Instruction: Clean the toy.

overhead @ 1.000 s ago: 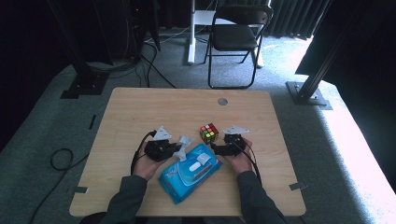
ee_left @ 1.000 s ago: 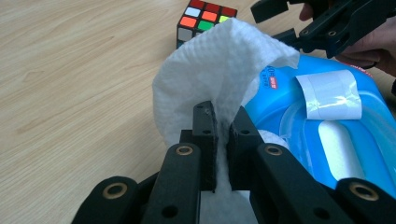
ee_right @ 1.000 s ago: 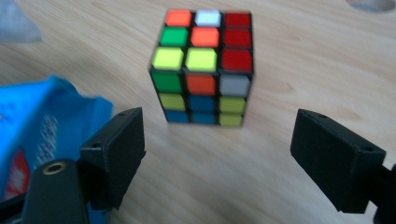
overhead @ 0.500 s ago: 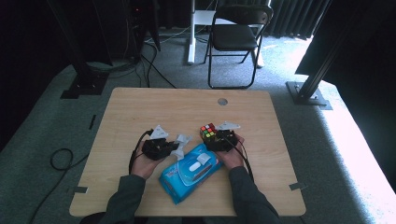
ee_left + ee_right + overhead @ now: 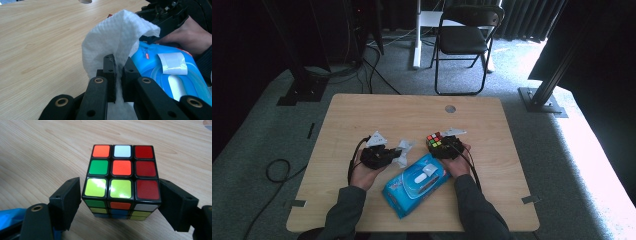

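A scrambled Rubik's cube point(image 5: 435, 140) point(image 5: 122, 170) rests on the wooden table point(image 5: 362, 115). My right gripper point(image 5: 443, 147) point(image 5: 120, 200) straddles its near end. The jaws have just been closing, and both pads point(image 5: 67, 200) now lie against the cube's two sides. My left gripper point(image 5: 396, 156) point(image 5: 118, 63) is shut on a white wipe point(image 5: 404, 147) point(image 5: 120, 32), which stands up crumpled above the jaws. A blue wipes pack point(image 5: 417, 182) point(image 5: 160, 72) with a white flap lies between the two hands.
The table has a round cable hole point(image 5: 450, 108) near its far edge. On the floor beyond it stand a folding chair point(image 5: 464, 40) and dark stands with cables. In the left gripper view the other hand point(image 5: 185, 35) rests right by the pack.
The right hand has slid left to the cube, and its jaws now sit on either side of it. The left hand and the wipe have stayed put.
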`<state>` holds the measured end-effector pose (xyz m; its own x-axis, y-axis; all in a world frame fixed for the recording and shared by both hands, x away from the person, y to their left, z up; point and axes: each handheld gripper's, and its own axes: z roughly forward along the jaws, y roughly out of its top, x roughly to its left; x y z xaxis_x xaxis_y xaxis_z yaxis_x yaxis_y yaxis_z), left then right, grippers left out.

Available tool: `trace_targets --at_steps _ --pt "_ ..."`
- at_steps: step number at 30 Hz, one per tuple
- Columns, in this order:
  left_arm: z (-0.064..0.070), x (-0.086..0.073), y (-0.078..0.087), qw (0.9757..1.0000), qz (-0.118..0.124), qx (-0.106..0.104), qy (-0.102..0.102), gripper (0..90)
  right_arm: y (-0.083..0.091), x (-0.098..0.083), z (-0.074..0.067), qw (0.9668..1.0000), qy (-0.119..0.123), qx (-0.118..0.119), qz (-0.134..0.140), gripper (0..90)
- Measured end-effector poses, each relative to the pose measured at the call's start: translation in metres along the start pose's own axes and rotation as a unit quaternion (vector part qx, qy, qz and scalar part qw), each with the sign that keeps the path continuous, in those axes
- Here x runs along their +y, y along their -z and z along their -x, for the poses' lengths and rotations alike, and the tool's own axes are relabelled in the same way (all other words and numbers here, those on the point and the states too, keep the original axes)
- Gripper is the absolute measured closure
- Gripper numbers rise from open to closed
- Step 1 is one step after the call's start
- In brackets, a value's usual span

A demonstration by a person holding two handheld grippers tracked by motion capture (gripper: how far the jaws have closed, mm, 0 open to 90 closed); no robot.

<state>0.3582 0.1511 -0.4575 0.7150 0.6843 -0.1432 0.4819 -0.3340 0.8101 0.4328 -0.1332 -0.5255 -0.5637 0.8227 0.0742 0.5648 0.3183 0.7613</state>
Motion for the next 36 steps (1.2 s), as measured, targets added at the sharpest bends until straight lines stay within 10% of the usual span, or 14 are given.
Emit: trace_targets --at_steps 36 --pt "-0.007 0.059 -0.026 0.999 0.038 -0.004 -0.021 85.4 0.02 0.002 0.003 0.9974 0.064 0.016 0.031 34.2"
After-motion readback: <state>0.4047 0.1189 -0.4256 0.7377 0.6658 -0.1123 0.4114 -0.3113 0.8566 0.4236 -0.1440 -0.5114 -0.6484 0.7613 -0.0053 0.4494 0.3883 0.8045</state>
